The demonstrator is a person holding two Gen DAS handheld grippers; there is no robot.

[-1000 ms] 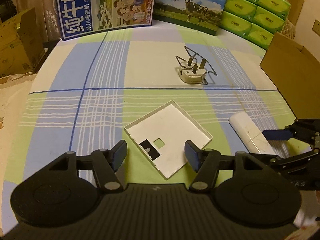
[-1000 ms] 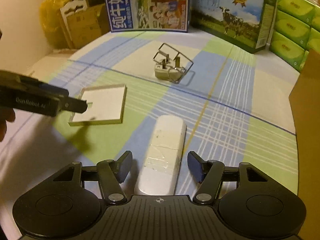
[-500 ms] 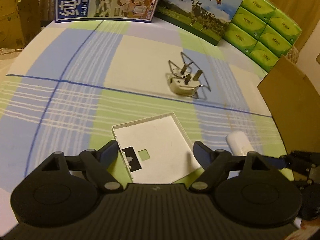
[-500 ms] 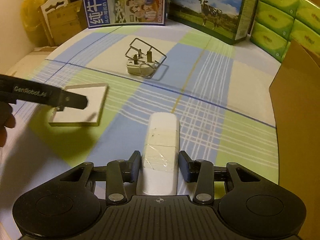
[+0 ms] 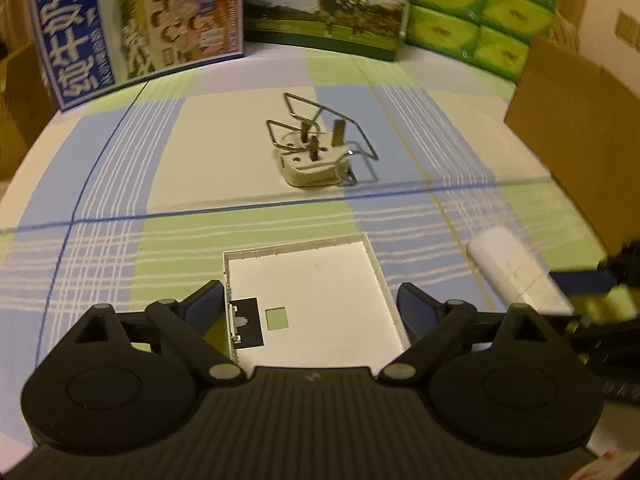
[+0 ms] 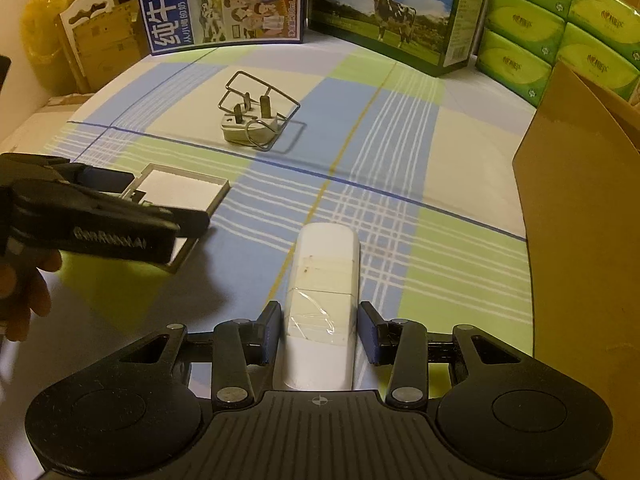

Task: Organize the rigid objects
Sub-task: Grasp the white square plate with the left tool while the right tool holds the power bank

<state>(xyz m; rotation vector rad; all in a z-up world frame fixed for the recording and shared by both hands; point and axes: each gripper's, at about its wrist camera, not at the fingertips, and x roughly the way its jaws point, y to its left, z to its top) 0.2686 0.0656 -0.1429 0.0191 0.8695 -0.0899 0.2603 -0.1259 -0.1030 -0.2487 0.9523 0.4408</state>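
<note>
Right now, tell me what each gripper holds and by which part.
Nothing is gripped yet. The right gripper brackets the white bar's near end; contact cannot be told. The left gripper straddles the white plate, open.

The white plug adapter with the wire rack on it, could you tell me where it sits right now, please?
The white plug adapter sits mid-cloth in both views, tangled with the wire rack, beyond the square white plate and before the milk cartons.

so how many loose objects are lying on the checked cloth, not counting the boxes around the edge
3. A plug adapter tangled in a wire frame farthest back, a flat white cover plate at the left gripper's open jaws, and a white oblong case between the right gripper's jaws.
</note>
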